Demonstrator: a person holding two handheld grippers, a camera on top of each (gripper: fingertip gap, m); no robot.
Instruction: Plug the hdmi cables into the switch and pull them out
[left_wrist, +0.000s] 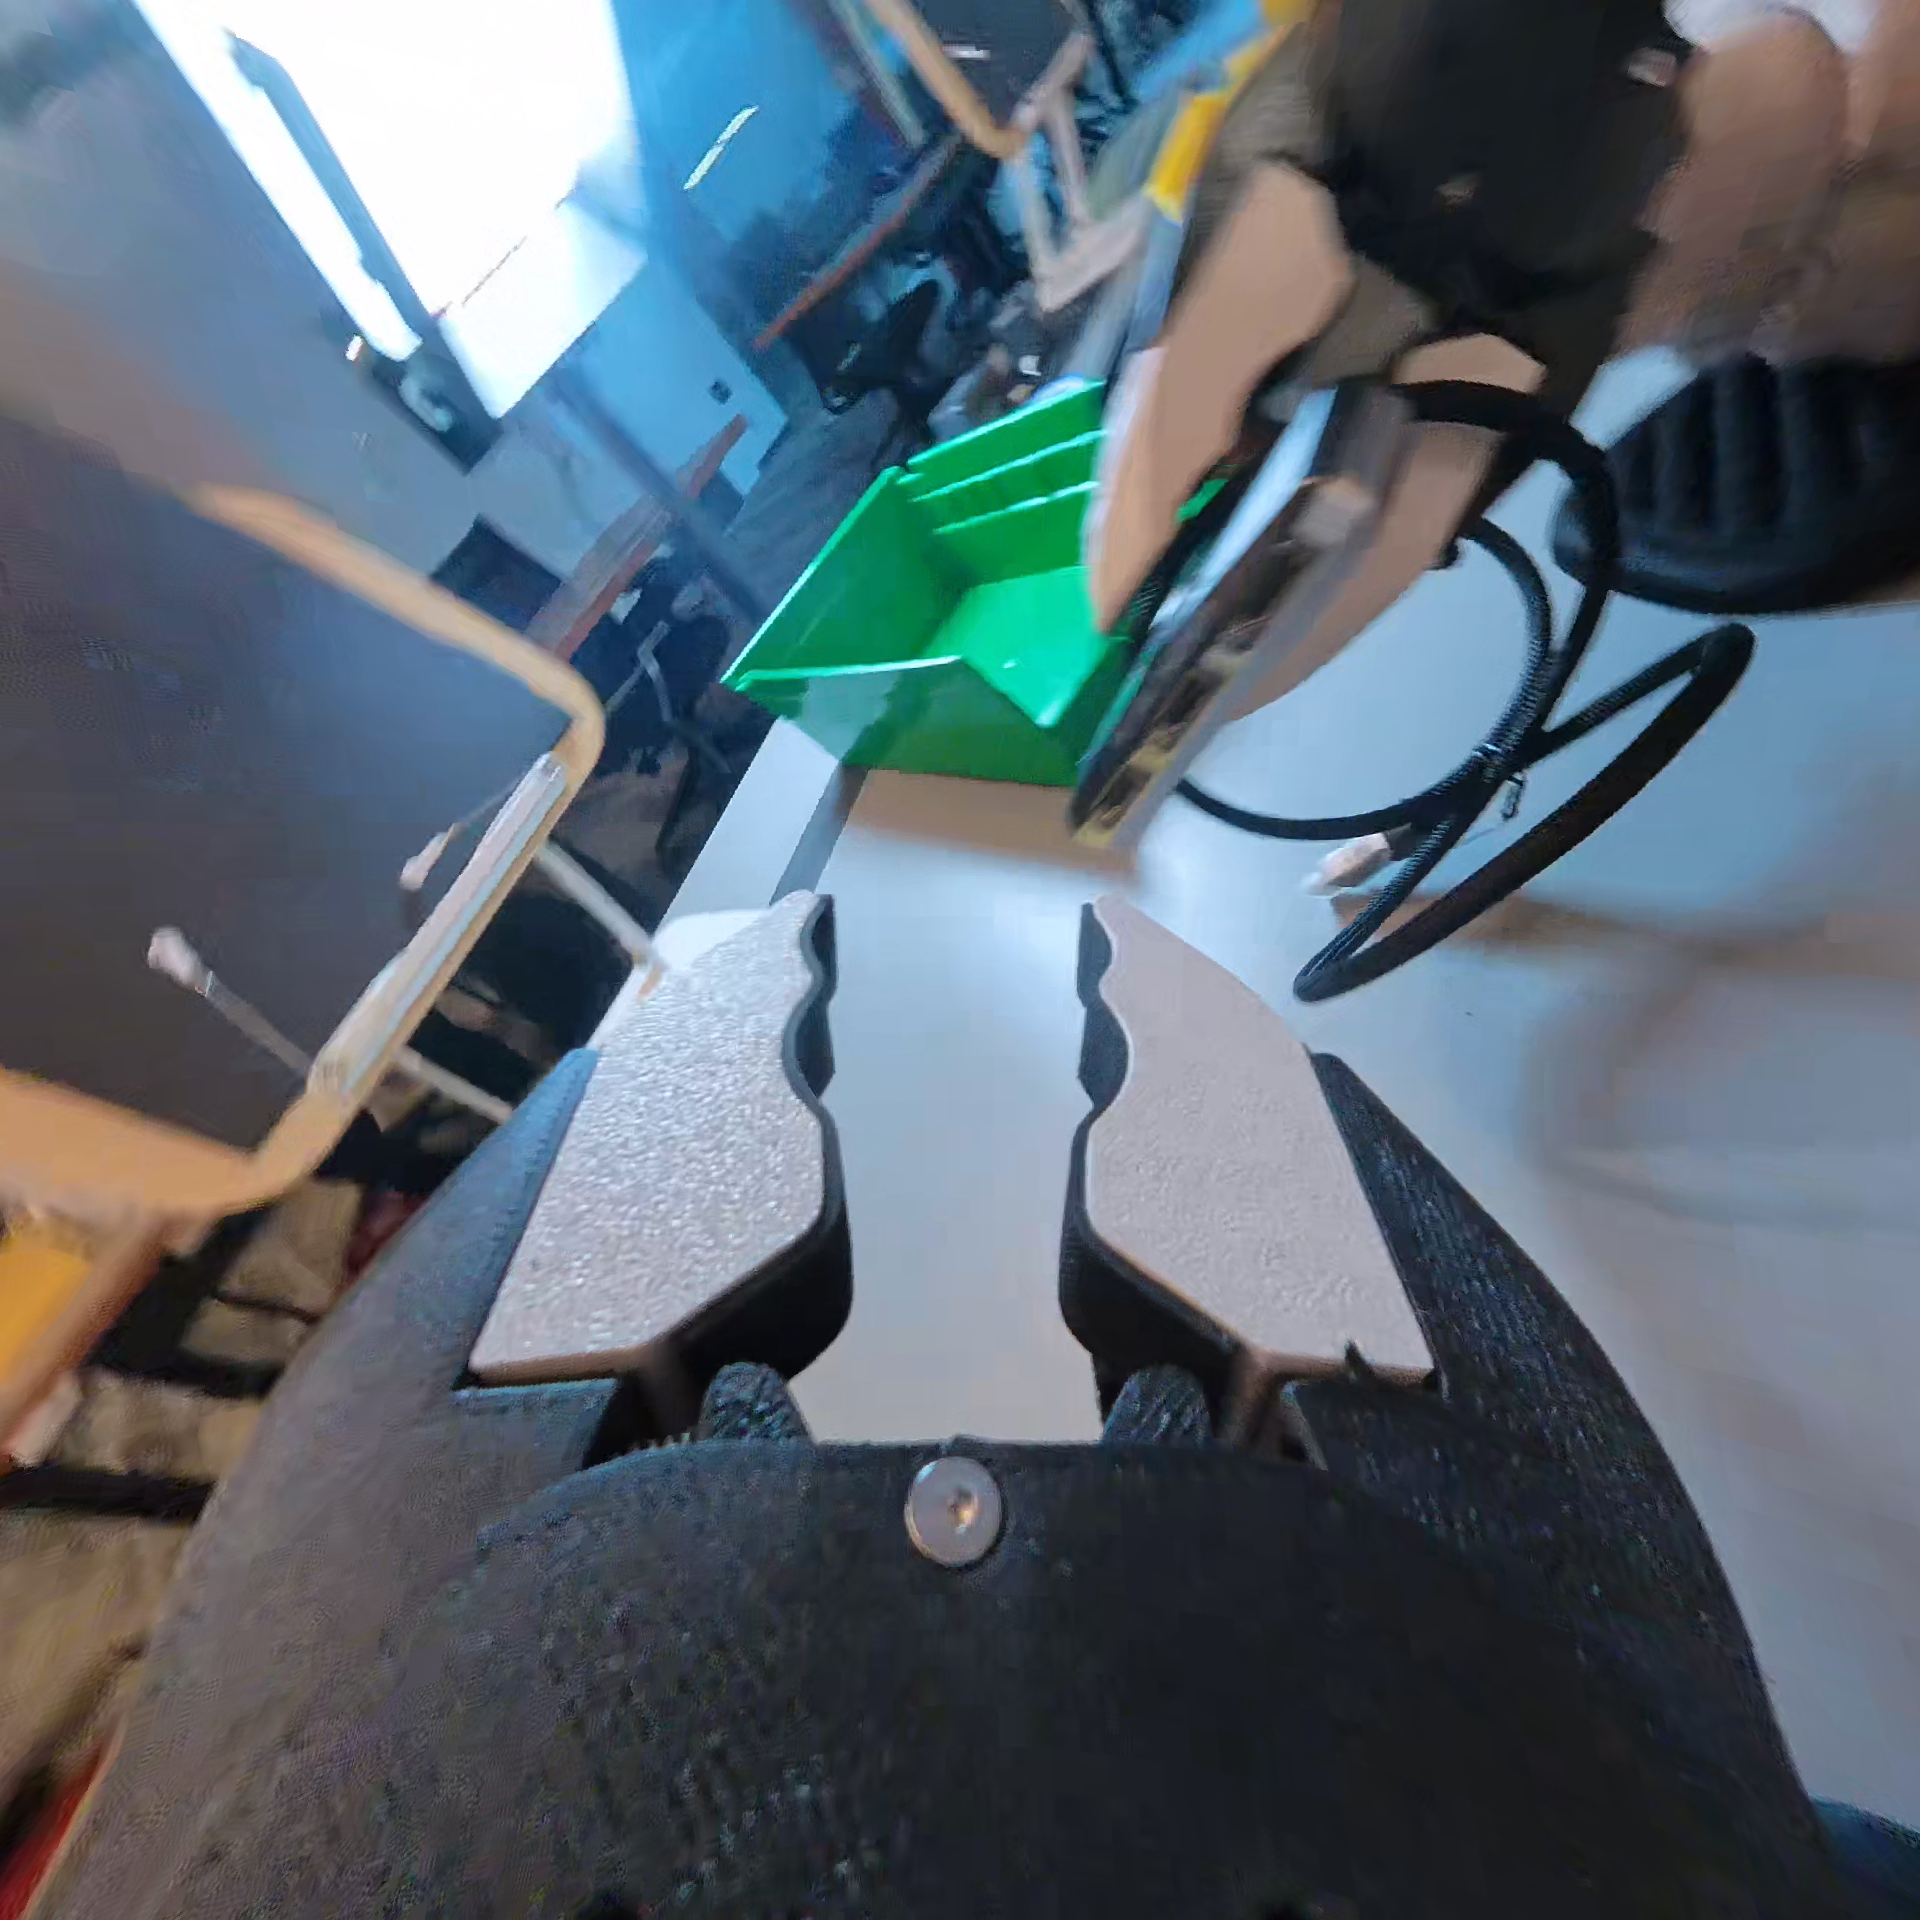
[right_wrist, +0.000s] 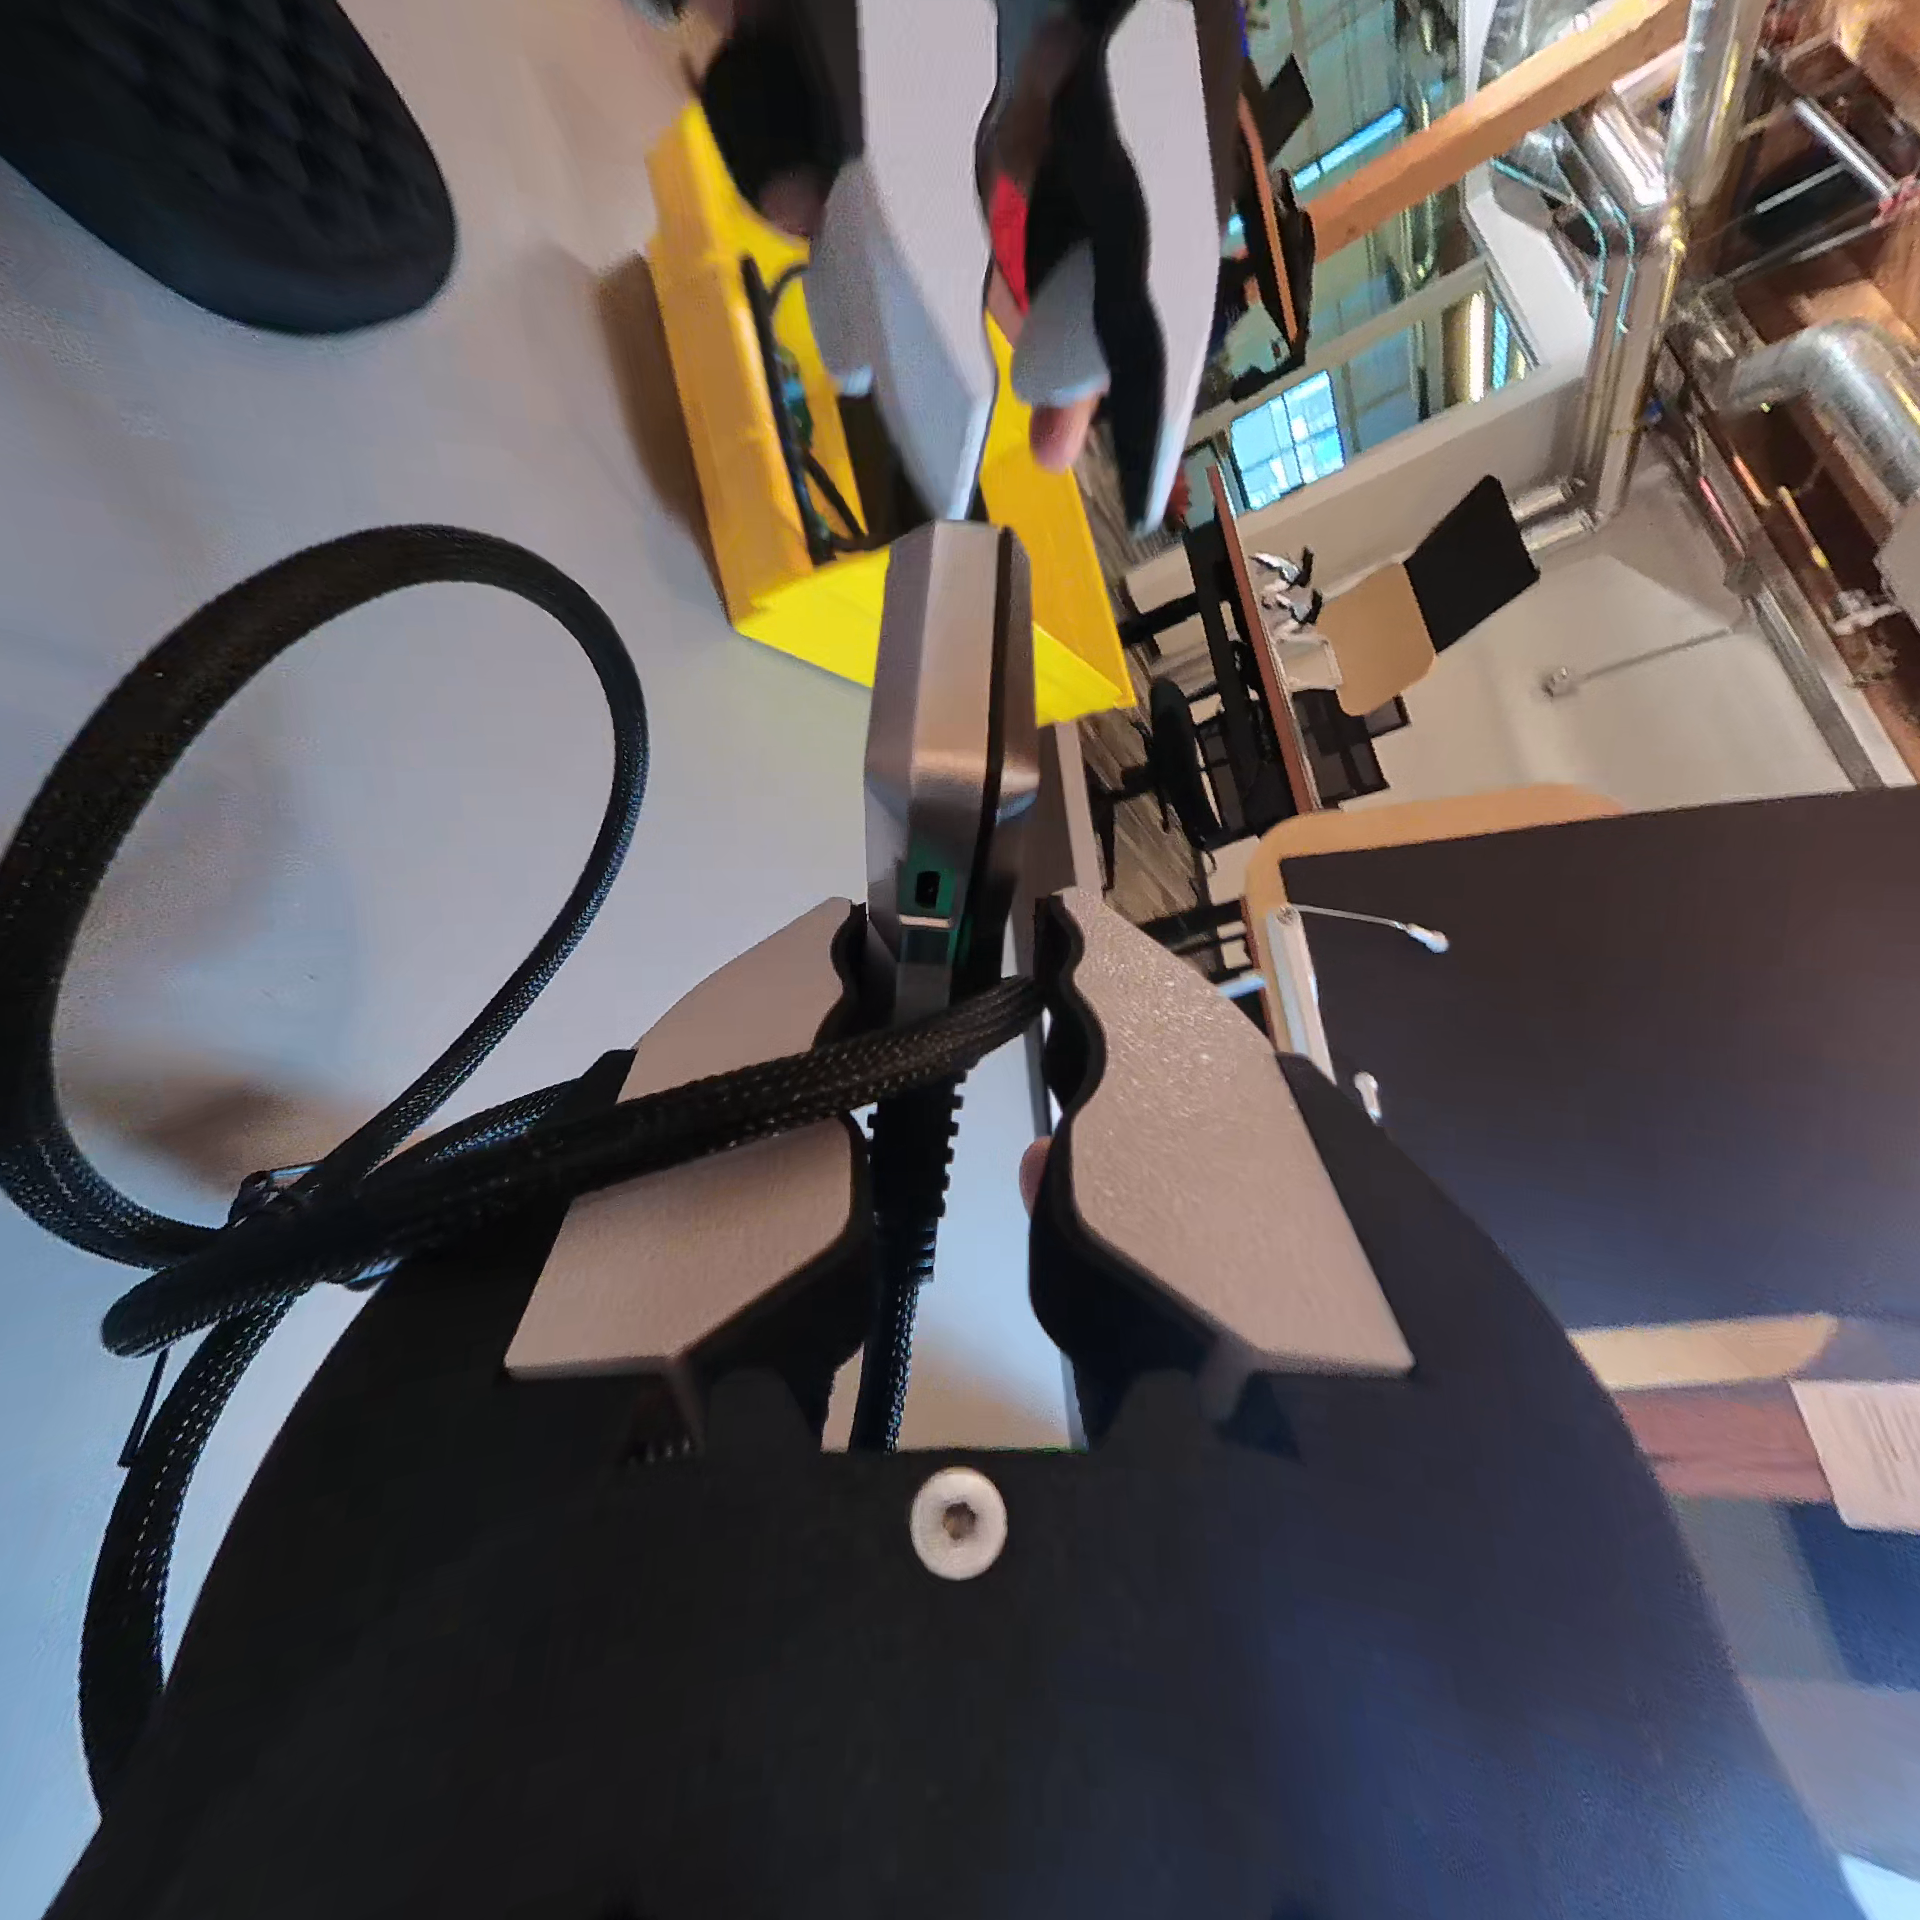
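My right gripper (right_wrist: 951, 914) is shut on the near end of the grey hdmi switch (right_wrist: 935, 675), which stands on edge above the white table (right_wrist: 364, 883). A black braided hdmi cable (right_wrist: 312, 582) loops on the table to the left. Its ribbed plug (right_wrist: 914, 1164) runs between my right fingers into the switch. My left gripper (left_wrist: 956, 914) is open and empty over the table. In the left wrist view the right gripper (left_wrist: 1174, 665) holds the switch (left_wrist: 1205, 623) at the upper right. The left gripper (right_wrist: 1049, 509) hangs blurred just beyond the switch's far end.
A green bin (left_wrist: 935, 623) stands at the table's far edge in the left wrist view. A yellow bin (right_wrist: 727, 416) with wires sits behind the switch. A black round object (right_wrist: 208, 156) lies on the table. Black chairs (left_wrist: 260, 779) stand beside the table. About 9 cm separates my left fingertips from my right. From the left gripper's tips to the black round object (right_wrist: 208, 156) is close to 20 cm.
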